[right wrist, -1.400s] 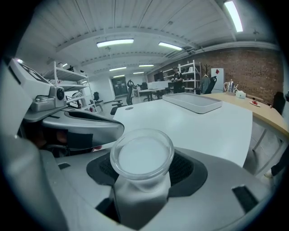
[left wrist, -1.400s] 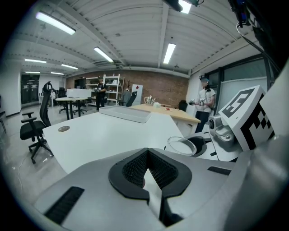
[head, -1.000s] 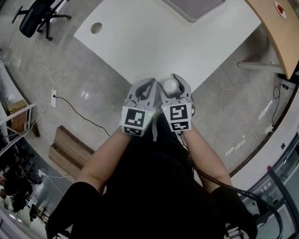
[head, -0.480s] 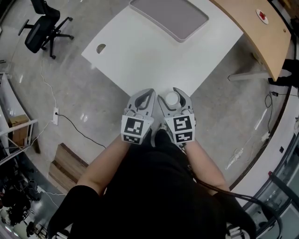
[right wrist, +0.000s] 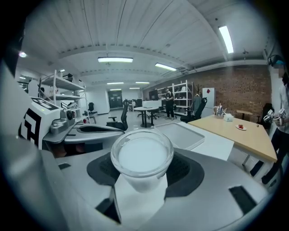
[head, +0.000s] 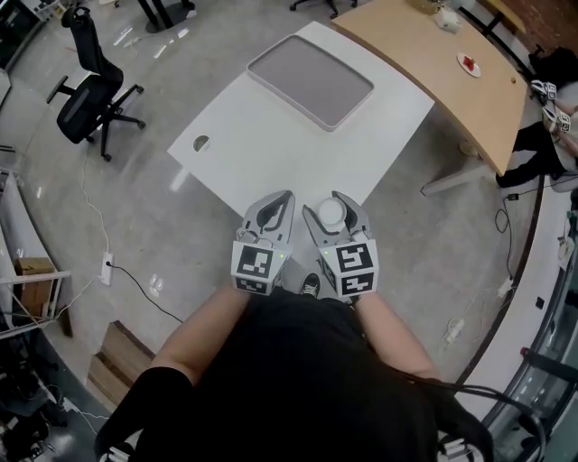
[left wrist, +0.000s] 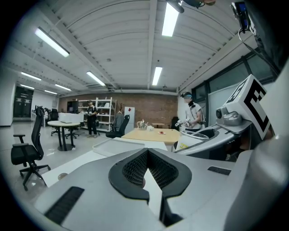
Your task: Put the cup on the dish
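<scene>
My right gripper (head: 333,206) is shut on a clear cup (head: 331,213) with white contents. In the right gripper view the cup (right wrist: 142,157) stands upright between the jaws of the right gripper (right wrist: 142,177). Beside it, my left gripper (head: 275,202) is shut with nothing in it; its pads (left wrist: 135,168) meet at the tips. Both hover just off the near corner of the white table (head: 271,149). A small white dish (head: 468,62) with something red on it lies far off on the wooden table (head: 424,50), where the right gripper view also shows the dish (right wrist: 240,127).
A grey tray (head: 312,79) lies at the white table's far end. A black office chair (head: 95,90) stands on the floor to the left. A person (head: 546,126) stands at the right beyond the wooden table. White teaware (head: 444,17) sits at its far end.
The head view has swung to take in the whole white table, the grey tray and the wooden table. Both grippers stay side by side, the cup still held.
</scene>
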### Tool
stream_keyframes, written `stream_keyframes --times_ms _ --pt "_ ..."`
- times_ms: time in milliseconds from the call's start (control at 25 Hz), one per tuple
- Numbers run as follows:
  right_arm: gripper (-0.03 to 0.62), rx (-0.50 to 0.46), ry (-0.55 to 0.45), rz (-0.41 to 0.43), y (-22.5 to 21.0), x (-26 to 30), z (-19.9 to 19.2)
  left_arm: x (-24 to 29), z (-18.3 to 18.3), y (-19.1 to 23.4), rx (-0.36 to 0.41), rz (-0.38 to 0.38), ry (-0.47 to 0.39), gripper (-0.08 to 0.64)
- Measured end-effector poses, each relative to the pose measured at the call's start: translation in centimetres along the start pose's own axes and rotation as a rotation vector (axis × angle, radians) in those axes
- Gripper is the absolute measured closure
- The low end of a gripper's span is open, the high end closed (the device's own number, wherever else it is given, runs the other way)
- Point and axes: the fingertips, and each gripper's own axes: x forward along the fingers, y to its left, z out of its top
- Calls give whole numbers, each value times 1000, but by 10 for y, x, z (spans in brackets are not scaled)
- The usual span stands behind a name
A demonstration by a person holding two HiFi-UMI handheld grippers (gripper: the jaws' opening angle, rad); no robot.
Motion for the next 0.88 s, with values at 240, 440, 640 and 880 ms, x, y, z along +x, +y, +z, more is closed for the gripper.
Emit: stream_keyframes --times_ms 240,440,640,880 --pt "353 2 -34 -29 -3 -12 32 -1 35 0 46 -20 -72 555" --pt "353 1 -42 -47 9 -16 52 -8 54 4 59 -54 -102 555" --pt "353 -2 -47 -65 23 -19 62 -21 63 11 60 -73 -134 555" --pt "353 -7 -48 -75 37 -18 66 -37 65 20 71 -75 -156 555"
